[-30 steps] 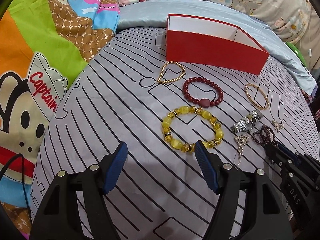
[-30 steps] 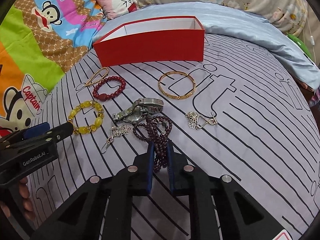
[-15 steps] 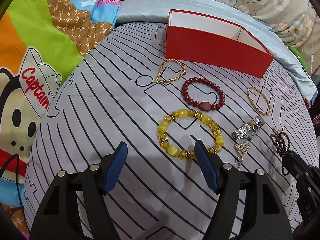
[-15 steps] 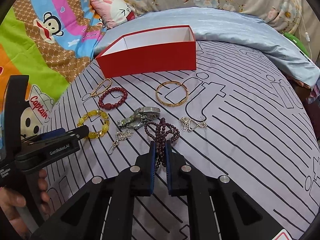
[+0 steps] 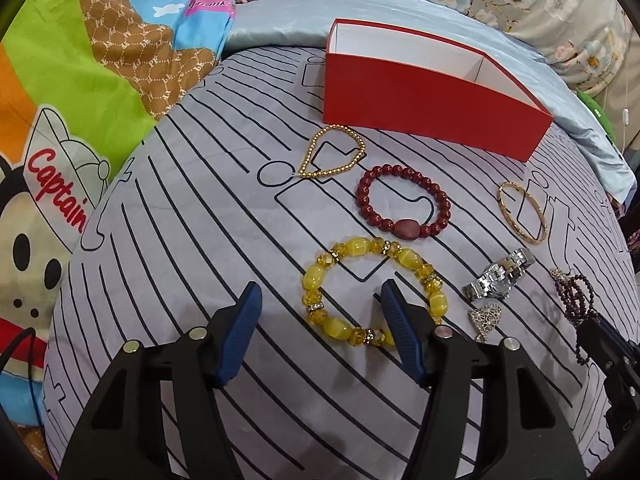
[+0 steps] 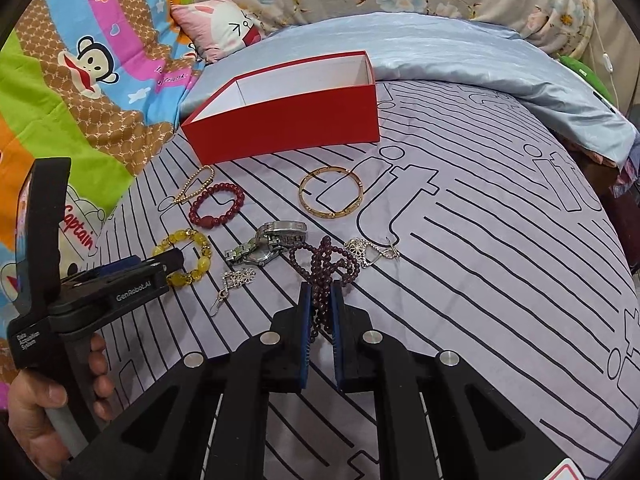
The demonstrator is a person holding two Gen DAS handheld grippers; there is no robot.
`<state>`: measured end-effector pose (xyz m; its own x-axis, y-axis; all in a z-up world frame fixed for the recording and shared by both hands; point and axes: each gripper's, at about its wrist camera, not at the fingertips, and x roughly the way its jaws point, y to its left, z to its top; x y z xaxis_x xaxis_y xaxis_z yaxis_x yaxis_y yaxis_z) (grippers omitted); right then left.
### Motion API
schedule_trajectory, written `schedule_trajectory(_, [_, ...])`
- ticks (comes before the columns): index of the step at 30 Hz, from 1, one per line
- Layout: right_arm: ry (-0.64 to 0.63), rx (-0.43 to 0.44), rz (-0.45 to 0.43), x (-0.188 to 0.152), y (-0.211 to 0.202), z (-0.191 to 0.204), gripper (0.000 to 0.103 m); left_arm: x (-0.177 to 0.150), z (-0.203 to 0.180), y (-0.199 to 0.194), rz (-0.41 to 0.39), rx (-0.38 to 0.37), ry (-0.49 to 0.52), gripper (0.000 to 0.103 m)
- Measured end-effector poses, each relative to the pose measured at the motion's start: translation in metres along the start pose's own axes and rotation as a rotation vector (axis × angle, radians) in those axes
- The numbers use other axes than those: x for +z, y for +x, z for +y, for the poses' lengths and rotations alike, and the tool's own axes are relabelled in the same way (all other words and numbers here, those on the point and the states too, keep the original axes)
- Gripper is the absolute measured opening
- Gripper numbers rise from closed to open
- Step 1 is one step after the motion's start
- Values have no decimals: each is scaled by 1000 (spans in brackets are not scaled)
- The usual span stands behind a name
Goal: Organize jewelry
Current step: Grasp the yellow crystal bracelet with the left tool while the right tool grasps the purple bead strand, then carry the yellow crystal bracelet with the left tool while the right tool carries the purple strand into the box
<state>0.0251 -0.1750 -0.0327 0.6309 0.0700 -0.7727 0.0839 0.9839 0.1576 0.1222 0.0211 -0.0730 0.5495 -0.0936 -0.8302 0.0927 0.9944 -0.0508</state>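
Closest to me, my right gripper (image 6: 321,308) has its fingers pinched nearly together on the dark purple bead strand (image 6: 324,268), whose loops spill forward past the fingertips over the grey striped bedspread (image 6: 500,260); whether the loops still touch the cloth I cannot tell. My left gripper (image 5: 318,306) stands wide apart and holds nothing, low over the spread, with its right fingertip (image 5: 394,308) inside the ring of the yellow bead bracelet (image 5: 374,292) and the left one outside it. Just beyond the strand lies the silver watch (image 6: 268,242), with a filigree earring (image 6: 236,282) beside it on the near left and a second filigree earring (image 6: 366,252) to the right of the strand. Farther out I see the red bead bracelet (image 5: 404,208) and the gold bangle (image 6: 331,192), well apart from each other, and past the red beads the gold bead chain (image 5: 332,158), lying just in front of the red box (image 6: 288,120). The box sits open at the far edge of the spread; what I can see of its white inside holds nothing. Behind it are a pale blue sheet (image 6: 460,52) and a cartoon monkey blanket (image 5: 80,92).
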Motion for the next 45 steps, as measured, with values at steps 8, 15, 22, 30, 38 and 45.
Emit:
schedule_trajectory(8, [5,2,-1,-1,-1,-1,9,-1,-2,-3,-10,-7,22,13])
schedule_trajectory(15, [6,0,-2,-1,-2,0,9,-2,-2,-6,-2,-43,24,9])
schedule_trajectory(22, [10,12,-31,6,-12,-1,9,4,-7,-32,-35,-90,34,9])
schedule_trajectory(30, [11,29,-65,24,-23,-2,9,24,-13,-65,-102,-148,42,9])
schedule_trajectory(38, [-3,48,-115,59,-30,-2,9,59,-23,-86,-175,-167,64,9])
schedule_trajectory(45, [-4,76,-137,99,-22,-2,9,106,-31,-98,-252,-164,79,9])
